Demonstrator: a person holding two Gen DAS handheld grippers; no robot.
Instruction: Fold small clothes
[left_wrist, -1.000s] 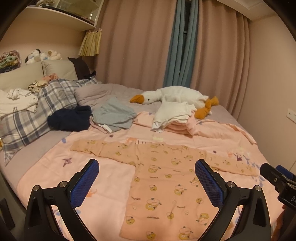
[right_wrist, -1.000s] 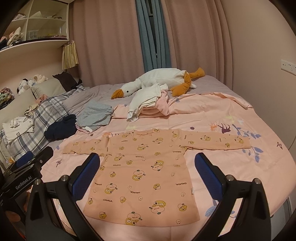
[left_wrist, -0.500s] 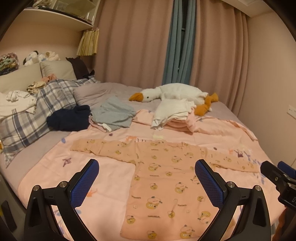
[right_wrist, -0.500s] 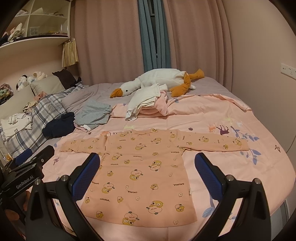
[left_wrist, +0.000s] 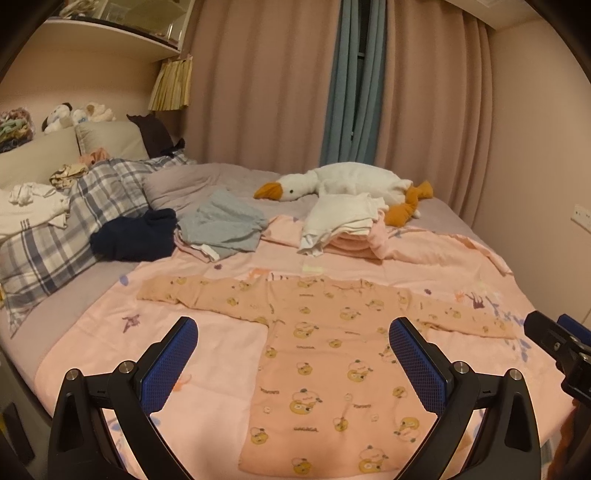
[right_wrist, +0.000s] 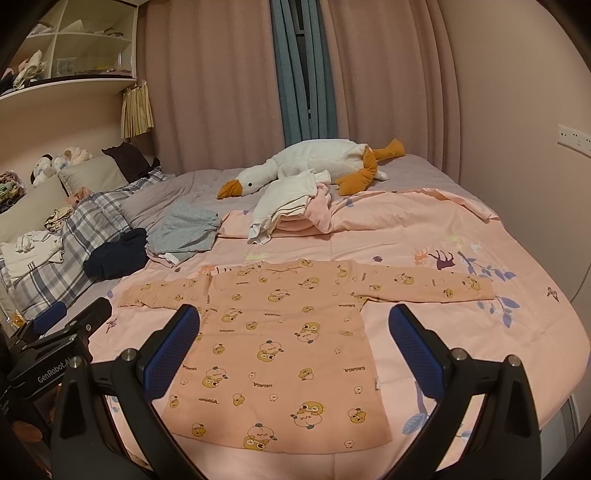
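Observation:
A small peach long-sleeved shirt (left_wrist: 332, 354) with a yellow duck print lies flat on the pink bedspread (left_wrist: 229, 354), both sleeves spread out; it also shows in the right wrist view (right_wrist: 280, 343). My left gripper (left_wrist: 293, 332) is open and empty, held above the near edge of the bed, over the shirt's left side. My right gripper (right_wrist: 293, 325) is open and empty, held above the shirt's lower half. Each gripper shows at the edge of the other's view, the right one (left_wrist: 554, 343) and the left one (right_wrist: 62, 332).
Behind the shirt lie a stack of white and pink clothes (left_wrist: 343, 221), a grey garment (left_wrist: 221, 225), a dark navy garment (left_wrist: 136, 232) and a white plush goose (left_wrist: 347, 184). A plaid blanket (left_wrist: 66, 229) and pillows are at the left. Curtains and walls stand behind and right.
Both views have drawn back and risen slightly; the shirt sits a little farther off. Both grippers stay open and empty, and the shirt has not moved.

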